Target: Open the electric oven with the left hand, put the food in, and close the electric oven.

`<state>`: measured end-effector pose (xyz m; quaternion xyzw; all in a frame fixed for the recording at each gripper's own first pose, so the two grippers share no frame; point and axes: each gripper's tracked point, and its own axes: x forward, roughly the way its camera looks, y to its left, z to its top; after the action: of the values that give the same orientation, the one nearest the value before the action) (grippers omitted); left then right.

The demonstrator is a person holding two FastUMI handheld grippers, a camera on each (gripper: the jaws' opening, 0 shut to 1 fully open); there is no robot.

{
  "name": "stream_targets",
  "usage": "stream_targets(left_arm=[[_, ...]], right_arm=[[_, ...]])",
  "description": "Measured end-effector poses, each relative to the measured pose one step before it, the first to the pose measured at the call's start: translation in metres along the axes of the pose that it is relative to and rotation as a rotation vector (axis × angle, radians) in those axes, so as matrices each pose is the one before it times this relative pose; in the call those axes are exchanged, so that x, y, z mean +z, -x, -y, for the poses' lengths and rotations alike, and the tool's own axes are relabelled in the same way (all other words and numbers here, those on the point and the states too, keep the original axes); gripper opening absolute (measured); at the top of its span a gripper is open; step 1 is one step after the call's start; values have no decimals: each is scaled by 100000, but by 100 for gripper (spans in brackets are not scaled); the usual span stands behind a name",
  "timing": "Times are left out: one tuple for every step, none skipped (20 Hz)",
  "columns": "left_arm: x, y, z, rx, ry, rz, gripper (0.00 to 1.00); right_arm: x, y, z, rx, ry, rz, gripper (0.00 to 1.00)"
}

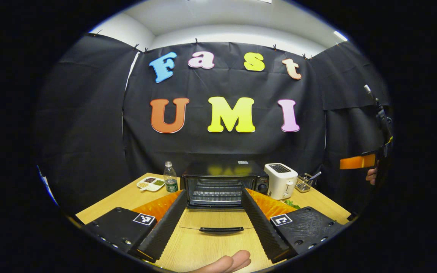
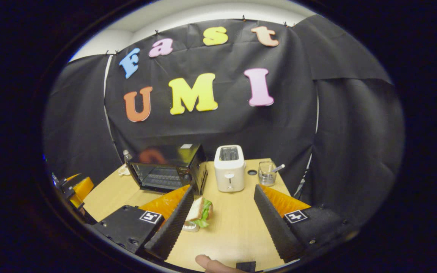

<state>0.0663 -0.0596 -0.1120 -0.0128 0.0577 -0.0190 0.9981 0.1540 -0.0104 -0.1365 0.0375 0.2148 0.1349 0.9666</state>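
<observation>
The oven [image 1: 218,184] stands open at centre frame, its door flat on the worktop [image 1: 211,246]. Left gripper [image 1: 212,223] fingers spread wide, empty. Right gripper [image 2: 222,216] fingers wide too, with the sandwich [image 2: 200,210] lying lower centre.

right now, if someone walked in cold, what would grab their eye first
The black electric oven at the back of the wooden table, its glass door dropped flat toward the open left gripper. Next, the white toaster right of it, and a sandwich by the open right gripper.

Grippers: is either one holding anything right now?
No. The left gripper and right gripper are both open and empty; the oven door is down, the sandwich untouched.
</observation>
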Motion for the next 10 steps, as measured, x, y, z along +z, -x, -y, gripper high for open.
stream_targets(left_arm=[[72,677,-298,385,963,805,94],[13,615,-225,58,645,239,94],[186,405,-339,82,96,16,94],[54,492,-164,-467,-385,-505,94],[52,361,102,-684,-971,-133,94],[257,329,-192,106,-738,608,94],[422,322,-296,625,-1159,1225,94],[500,141,-240,827,-1052,1820,94],[624,21,-20,493,-817,1933,94],[577,42,-25,293,-135,1562,94]], right_arm=[[-954,-1647,-622,5028,-1596,-6061,94],[-1107,-1545,-480,4631,-2443,-6573,100],[-1132,-1629,-158,4511,-2913,-6888,100],[-922,-1597,-60,4083,-3150,-6173,100],[-626,-1679,154,3481,-2836,-5512,100],[-399,-1555,485,2344,-2329,-4672,99],[-21,-1447,559,1515,-2581,-3390,99],[74,-1423,463,1796,-2170,-3335,99],[-130,-1332,321,2013,-1712,-3622,87],[-75,-1267,395,2056,-2182,-3419,86]])
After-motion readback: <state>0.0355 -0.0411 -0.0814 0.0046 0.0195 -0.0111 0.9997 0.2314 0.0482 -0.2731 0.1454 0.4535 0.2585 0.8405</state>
